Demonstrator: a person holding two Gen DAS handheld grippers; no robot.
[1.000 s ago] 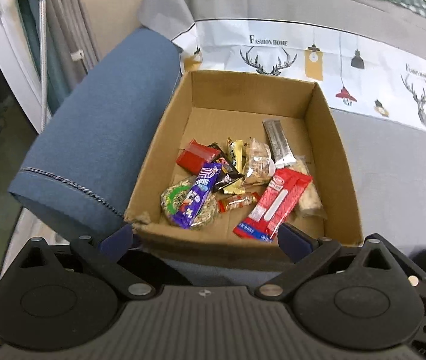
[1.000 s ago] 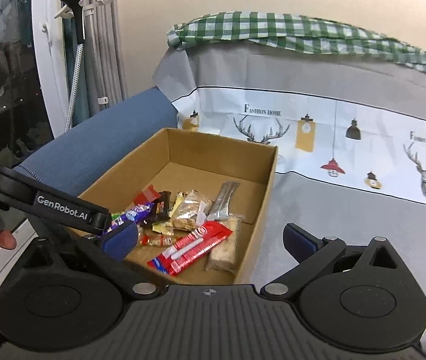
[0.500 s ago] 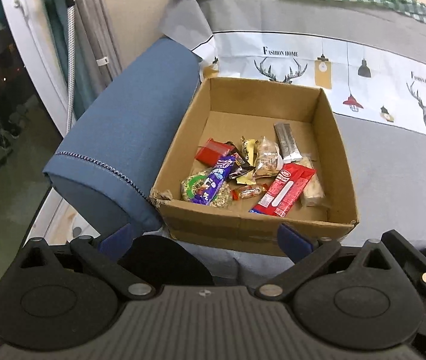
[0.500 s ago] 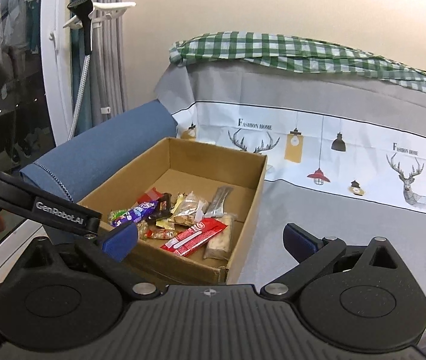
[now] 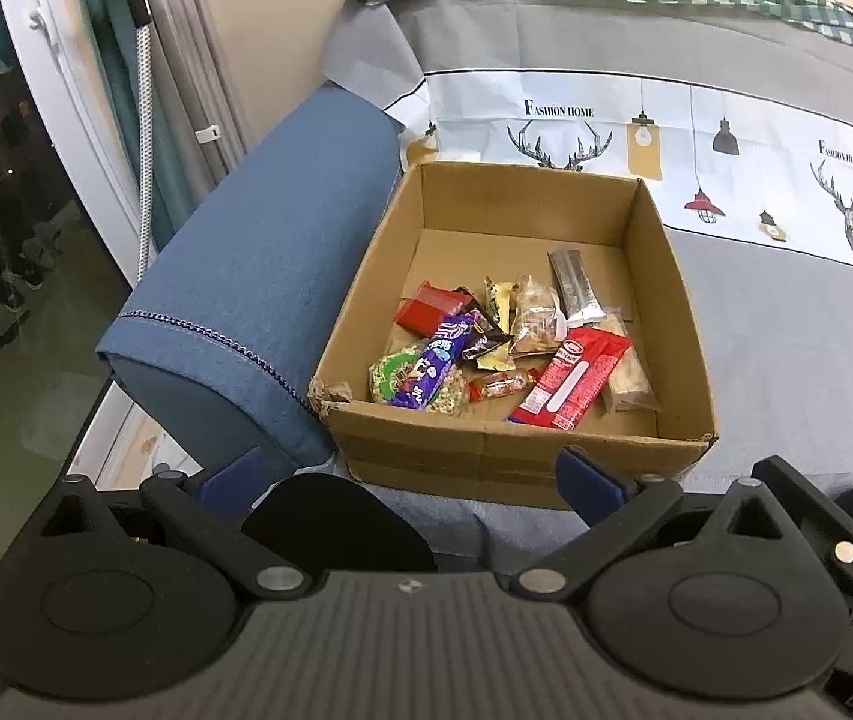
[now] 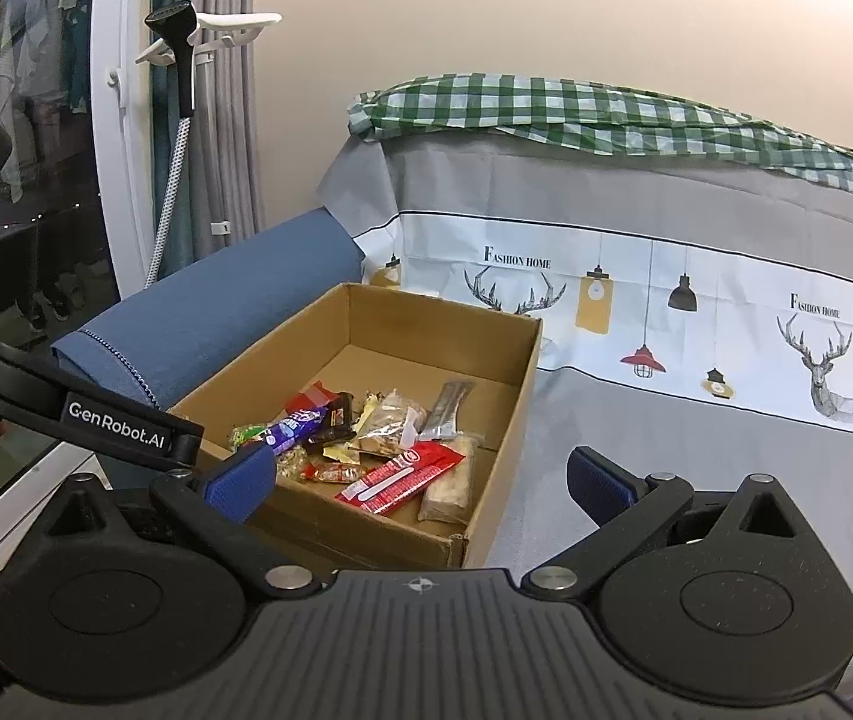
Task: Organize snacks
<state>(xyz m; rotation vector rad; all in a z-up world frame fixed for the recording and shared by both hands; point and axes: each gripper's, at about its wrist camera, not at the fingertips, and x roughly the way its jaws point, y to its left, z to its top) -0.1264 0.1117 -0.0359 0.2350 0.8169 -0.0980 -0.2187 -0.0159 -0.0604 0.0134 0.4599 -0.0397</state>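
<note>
Judging snacks (image 5: 504,348) in box (image 5: 522,462): light, crinkly, slippery; red packet (image 5: 570,375) best pinched mid-length. Left gripper (image 5: 408,480), right gripper (image 6: 420,474) both spread apart, empty.

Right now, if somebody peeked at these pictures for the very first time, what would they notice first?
Probably the open cardboard box sitting on the grey sofa cover, pressed up beside the blue armrest, with a jumble of bright snacks in its near half. The long red packet and the purple packet stand out most. Behind, deer and lamp drawings run along the cover.
</note>
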